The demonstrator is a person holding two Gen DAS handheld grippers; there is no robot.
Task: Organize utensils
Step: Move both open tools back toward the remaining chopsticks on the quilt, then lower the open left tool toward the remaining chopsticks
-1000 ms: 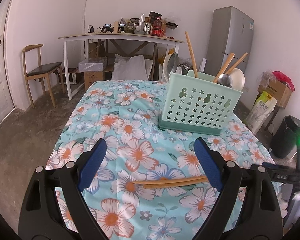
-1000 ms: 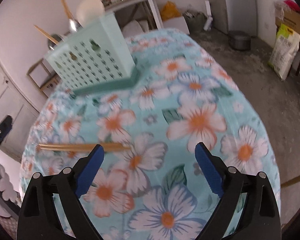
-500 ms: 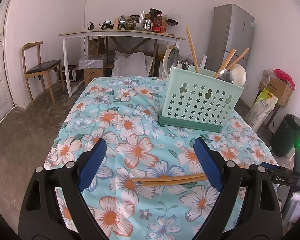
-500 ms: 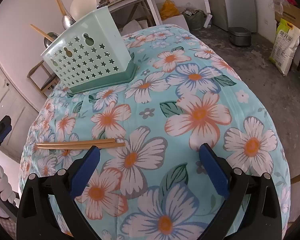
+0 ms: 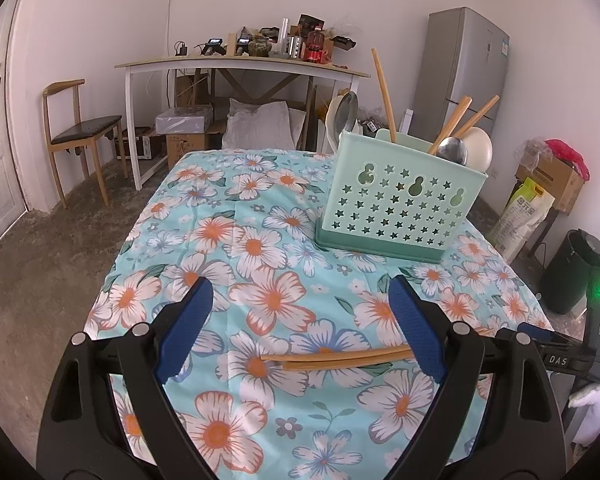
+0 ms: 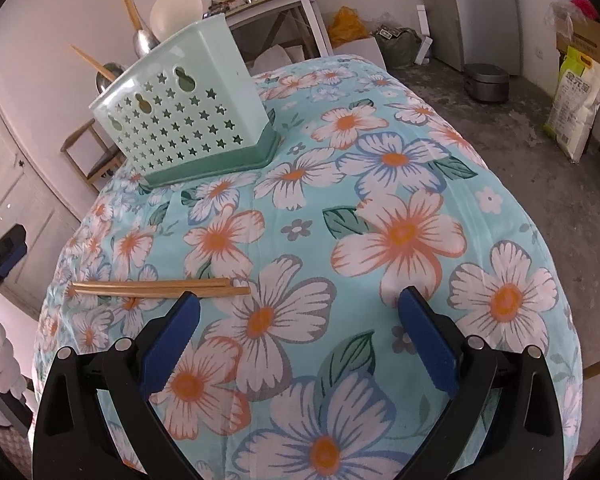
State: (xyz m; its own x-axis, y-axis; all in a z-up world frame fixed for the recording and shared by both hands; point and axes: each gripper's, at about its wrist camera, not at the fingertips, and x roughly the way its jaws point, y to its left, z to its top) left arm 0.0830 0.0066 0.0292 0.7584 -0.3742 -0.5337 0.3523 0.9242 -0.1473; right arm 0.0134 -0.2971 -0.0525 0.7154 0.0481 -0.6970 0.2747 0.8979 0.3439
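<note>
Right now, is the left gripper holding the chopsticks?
No, the left gripper is open, and the chopsticks lie flat on the floral tablecloth between its spread jaws, ungripped.

Left gripper point(image 5: 300, 322): held low and level, pointed forward, jaws spread wide with nothing between them.
Left fingers point(image 5: 186, 326): blue pads angled outward from the black frame, both bare.
Right gripper point(image 6: 300, 334): pitched downward, jaws likewise parted wide, nothing gripped.
Right fingers point(image 6: 430, 344): blue serrated pads seen clearly, both free of contact.
Right gripper from the left wrist view: its black body is glimpsed just off the left gripper's right side, a green light lit on it.
</note>
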